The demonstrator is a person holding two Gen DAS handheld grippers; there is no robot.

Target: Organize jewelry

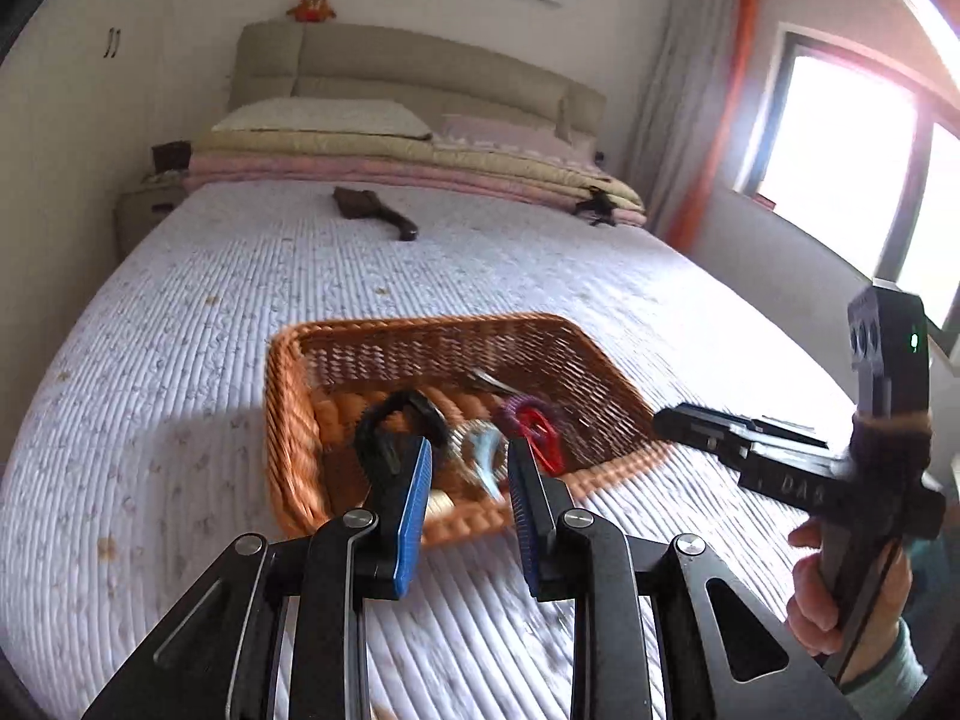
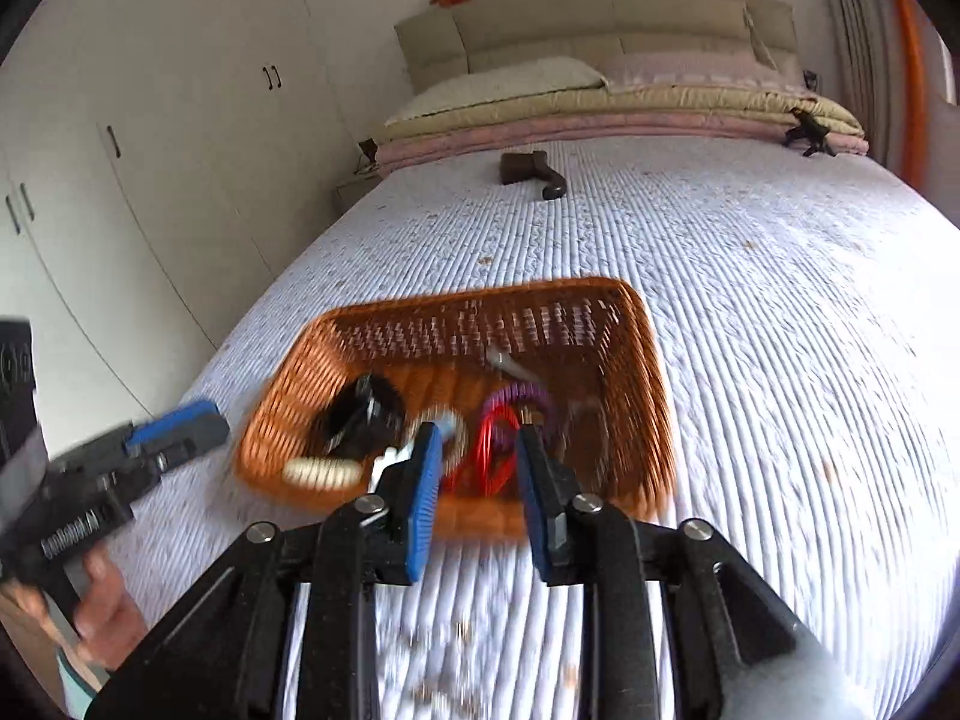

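Note:
An orange wicker basket point(image 1: 288, 396) sits on the bed; it also shows in the right wrist view point(image 2: 648, 372). Inside lie a black hair clip point(image 1: 414, 408), a red clip point(image 1: 540, 429) on a purple hair tie point(image 1: 510, 408), a light blue piece point(image 1: 486, 450) and a silver clip point(image 1: 489, 383). The right wrist view shows the black clip point(image 2: 360, 414), red clip point(image 2: 495, 450), purple tie point(image 2: 519, 396) and a white beaded piece point(image 2: 321, 471). My left gripper point(image 1: 471, 468) is open and empty just before the basket's near rim. My right gripper point(image 2: 477, 456) is open and empty there too.
The bed has a white quilted cover point(image 1: 180, 330). A dark brown hairbrush point(image 1: 372, 210) lies further up, near folded blankets point(image 1: 420, 162) and pillows. A window point(image 1: 852, 150) is on the right. White wardrobes point(image 2: 120, 150) stand on the left.

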